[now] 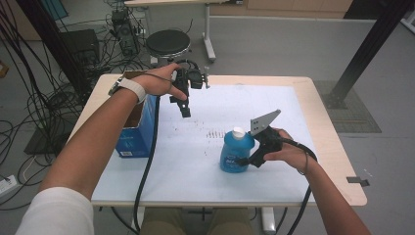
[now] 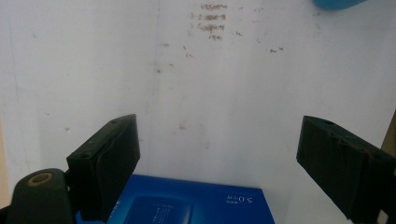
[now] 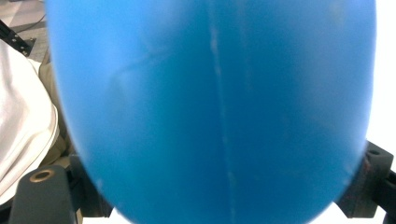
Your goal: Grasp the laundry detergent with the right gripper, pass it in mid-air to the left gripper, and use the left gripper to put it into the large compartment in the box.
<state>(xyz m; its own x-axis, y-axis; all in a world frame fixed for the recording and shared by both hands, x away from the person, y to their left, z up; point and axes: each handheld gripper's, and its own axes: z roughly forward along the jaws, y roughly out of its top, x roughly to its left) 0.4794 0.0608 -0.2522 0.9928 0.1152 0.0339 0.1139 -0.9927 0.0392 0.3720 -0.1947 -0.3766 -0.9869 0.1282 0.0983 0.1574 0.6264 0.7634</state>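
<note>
A blue bottle (image 1: pixel 236 152) with a white cap stands upright on the white table top (image 1: pixel 274 107), right of centre. My right gripper (image 1: pixel 243 160) reaches in from the right with its jaws against both sides of the bottle's lower body. In the right gripper view the bottle (image 3: pixel 215 107) spans the whole gap between the jaws. My left gripper (image 1: pixel 186 110) hangs above the table's far left, pointing down, open and empty. Its view shows wide-apart jaws over the table, the blue box (image 2: pixel 196 205) below and the bottle's edge (image 2: pixel 337 3) at the top.
An open blue cardboard box (image 1: pixel 137 132) stands at the table's left edge, under the left forearm. Dark scuff marks (image 1: pixel 215 133) dot the table top near the bottle. Beyond the table are a round black stool (image 1: pixel 168 43), tangled floor cables (image 1: pixel 44 103) and a black post (image 1: pixel 372 44).
</note>
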